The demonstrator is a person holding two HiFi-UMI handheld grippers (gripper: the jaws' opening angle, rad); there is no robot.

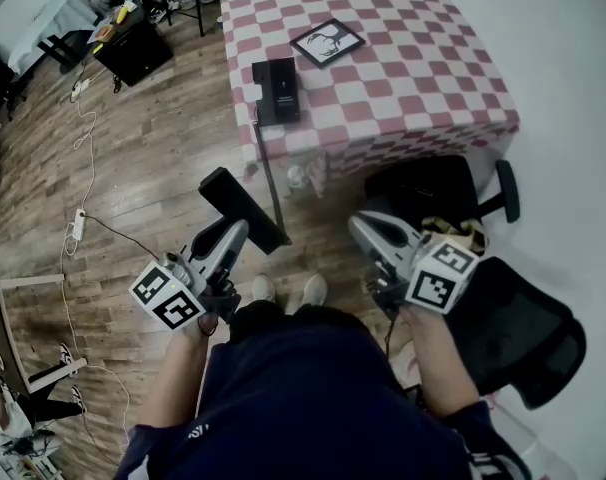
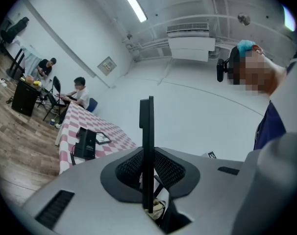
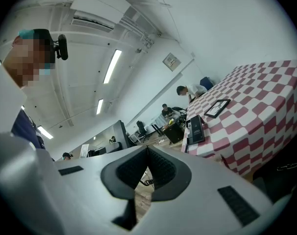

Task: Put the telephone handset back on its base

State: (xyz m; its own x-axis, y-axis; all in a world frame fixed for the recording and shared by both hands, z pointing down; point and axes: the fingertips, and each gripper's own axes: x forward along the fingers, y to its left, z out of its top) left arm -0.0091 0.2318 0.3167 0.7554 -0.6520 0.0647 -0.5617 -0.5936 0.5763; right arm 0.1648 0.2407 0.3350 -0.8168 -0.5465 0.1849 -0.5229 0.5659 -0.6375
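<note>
Two claws are reaching out ahead of me, and only the left claw (image 2: 148,168) is carrying anything. It is clamping narrow on the telephone handset (image 1: 245,208), a slim black bar standing edge-on between the pads. I am judging it light, rigid and smooth-sided, so it could be pivoting in this grip; a hold near its middle is suiting it best. The right claw (image 3: 147,153) is sitting pinched together, holding nothing. The base (image 1: 277,90) is lying at the checked table's (image 1: 403,68) near edge, well apart from the handset, its cord (image 1: 270,168) trailing down.
</note>
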